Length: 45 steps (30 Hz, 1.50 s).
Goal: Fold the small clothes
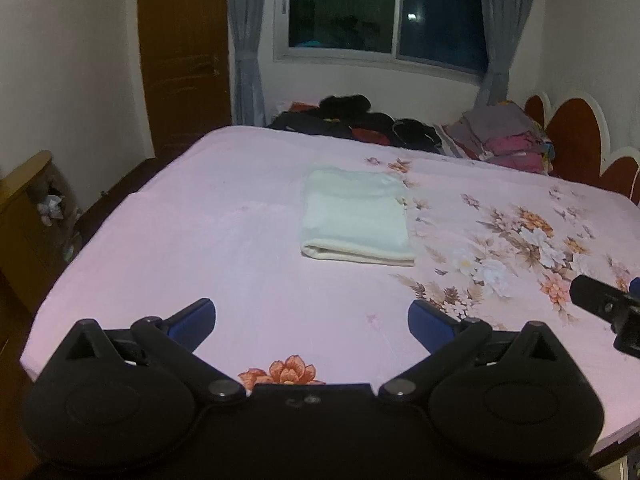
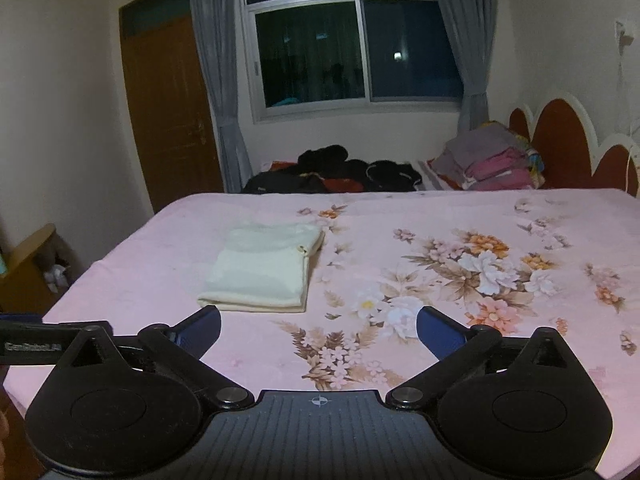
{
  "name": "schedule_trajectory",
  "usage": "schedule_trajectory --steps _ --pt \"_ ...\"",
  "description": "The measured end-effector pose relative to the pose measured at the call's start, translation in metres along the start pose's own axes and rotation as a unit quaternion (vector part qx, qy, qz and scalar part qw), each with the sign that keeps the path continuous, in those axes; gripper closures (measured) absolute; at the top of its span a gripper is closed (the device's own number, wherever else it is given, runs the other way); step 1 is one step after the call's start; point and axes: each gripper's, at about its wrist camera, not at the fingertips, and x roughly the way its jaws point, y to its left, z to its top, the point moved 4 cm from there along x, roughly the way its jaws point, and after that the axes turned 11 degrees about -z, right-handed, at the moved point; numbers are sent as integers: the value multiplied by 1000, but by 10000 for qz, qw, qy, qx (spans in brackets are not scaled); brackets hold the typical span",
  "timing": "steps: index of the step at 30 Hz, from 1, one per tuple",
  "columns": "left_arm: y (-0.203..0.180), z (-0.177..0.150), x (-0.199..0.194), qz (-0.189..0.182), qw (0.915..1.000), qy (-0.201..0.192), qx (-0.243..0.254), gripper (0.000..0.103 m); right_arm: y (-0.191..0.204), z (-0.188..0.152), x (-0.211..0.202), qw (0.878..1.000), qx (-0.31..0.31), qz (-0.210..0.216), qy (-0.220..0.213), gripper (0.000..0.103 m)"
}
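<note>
A cream garment (image 1: 357, 218) lies folded into a neat rectangle on the pink floral bedsheet (image 1: 224, 248); it also shows in the right wrist view as the same cream garment (image 2: 264, 270). My left gripper (image 1: 312, 320) is open over the near part of the bed, well short of the garment, with nothing between its blue pads. My right gripper (image 2: 319, 330) is open too, wide and empty, just behind the garment's near right corner. Part of the right gripper (image 1: 608, 308) pokes in at the right edge of the left wrist view.
A heap of dark clothes (image 2: 332, 176) lies past the far edge of the bed. A stack of folded grey and pink laundry (image 2: 492, 160) sits by the red headboard (image 2: 560, 144). A wooden cabinet (image 1: 28, 216) stands left of the bed, below a brown door (image 2: 168, 112).
</note>
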Motion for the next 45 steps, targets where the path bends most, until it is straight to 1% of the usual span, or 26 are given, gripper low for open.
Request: schedule_trajectory --steps 4,13,22,45 --pt "-1 -2 -7 145 9999 -35 20 1 -2 -2 -10 10000 41 12 -33 0" --pt "-9 -2 -24 176 9996 -192 87 1 -5 0 -19 9999 19 31 -134 0" --pt "-16 0 -26 189 9994 -260 96 1 -8 3 -23 9998 23 83 -170 0" --pt "-14 2 -27 220 9993 -268 127 1 -3 3 -22 9998 1 140 -167 0"
